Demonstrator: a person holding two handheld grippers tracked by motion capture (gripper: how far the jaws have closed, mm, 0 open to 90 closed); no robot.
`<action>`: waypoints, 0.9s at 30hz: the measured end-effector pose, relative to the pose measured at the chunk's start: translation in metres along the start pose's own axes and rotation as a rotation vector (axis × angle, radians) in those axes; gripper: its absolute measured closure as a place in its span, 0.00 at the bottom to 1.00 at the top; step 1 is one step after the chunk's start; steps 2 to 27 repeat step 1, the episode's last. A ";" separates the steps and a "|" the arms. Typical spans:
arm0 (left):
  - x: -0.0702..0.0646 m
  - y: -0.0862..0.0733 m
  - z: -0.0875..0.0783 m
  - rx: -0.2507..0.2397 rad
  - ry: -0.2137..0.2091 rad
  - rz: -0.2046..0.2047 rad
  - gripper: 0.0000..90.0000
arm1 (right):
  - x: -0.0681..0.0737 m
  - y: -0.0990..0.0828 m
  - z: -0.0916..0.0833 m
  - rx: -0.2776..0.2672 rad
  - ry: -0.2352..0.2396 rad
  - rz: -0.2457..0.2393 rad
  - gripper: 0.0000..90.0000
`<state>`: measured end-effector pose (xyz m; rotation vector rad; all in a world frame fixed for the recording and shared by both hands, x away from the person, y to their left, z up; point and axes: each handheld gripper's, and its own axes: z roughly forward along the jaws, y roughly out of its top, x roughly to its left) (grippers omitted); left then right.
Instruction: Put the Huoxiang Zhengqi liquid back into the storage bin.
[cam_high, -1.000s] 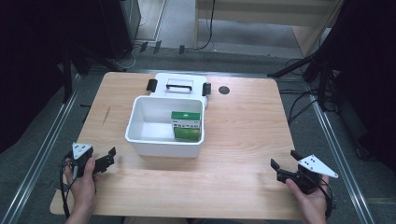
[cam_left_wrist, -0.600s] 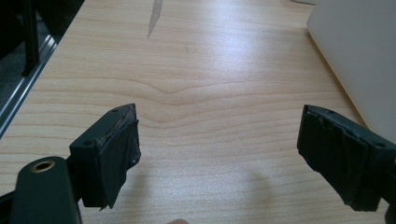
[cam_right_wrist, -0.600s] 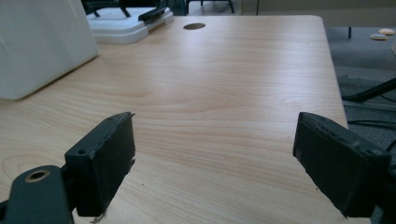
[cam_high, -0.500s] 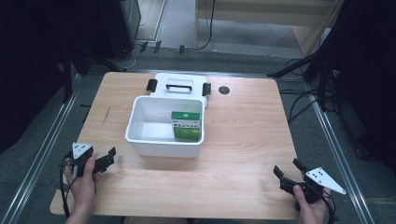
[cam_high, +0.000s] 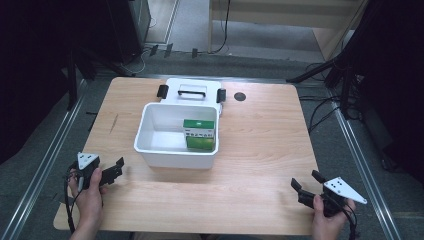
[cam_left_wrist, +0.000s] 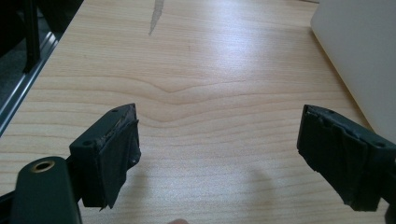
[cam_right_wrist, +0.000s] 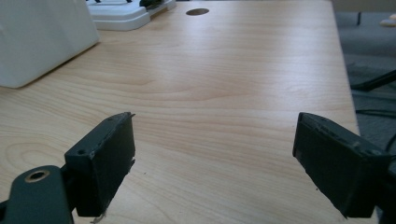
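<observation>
A white bin stands mid-table with a green box lying inside at its right. Behind it lies the bin's white lid with black clips. My left gripper rests at the table's front left, open, nothing between its jaws; in the left gripper view the bin's wall shows at the right. Open and empty too, my right gripper sits at the front right corner; the right gripper view looks over bare wood toward the bin and lid.
A round dark hole is set in the wooden table near its back edge. A dark streak marks the wood at the left. Metal rails run along both sides of the table, with cables on the floor beyond.
My right gripper has drawn back toward the table's front edge and a little left. The left gripper has barely moved.
</observation>
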<state>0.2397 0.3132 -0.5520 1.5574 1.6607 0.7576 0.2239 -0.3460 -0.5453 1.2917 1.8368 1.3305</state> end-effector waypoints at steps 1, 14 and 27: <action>0.000 0.000 0.000 0.000 0.000 -0.004 0.15 | -0.001 0.000 0.000 0.005 0.013 0.012 0.15; 0.000 0.000 0.000 0.000 0.000 -0.004 0.15 | -0.001 0.000 0.000 0.005 0.013 0.012 0.15; 0.000 0.000 0.000 0.000 0.000 -0.004 0.15 | -0.001 0.000 0.000 0.005 0.013 0.012 0.15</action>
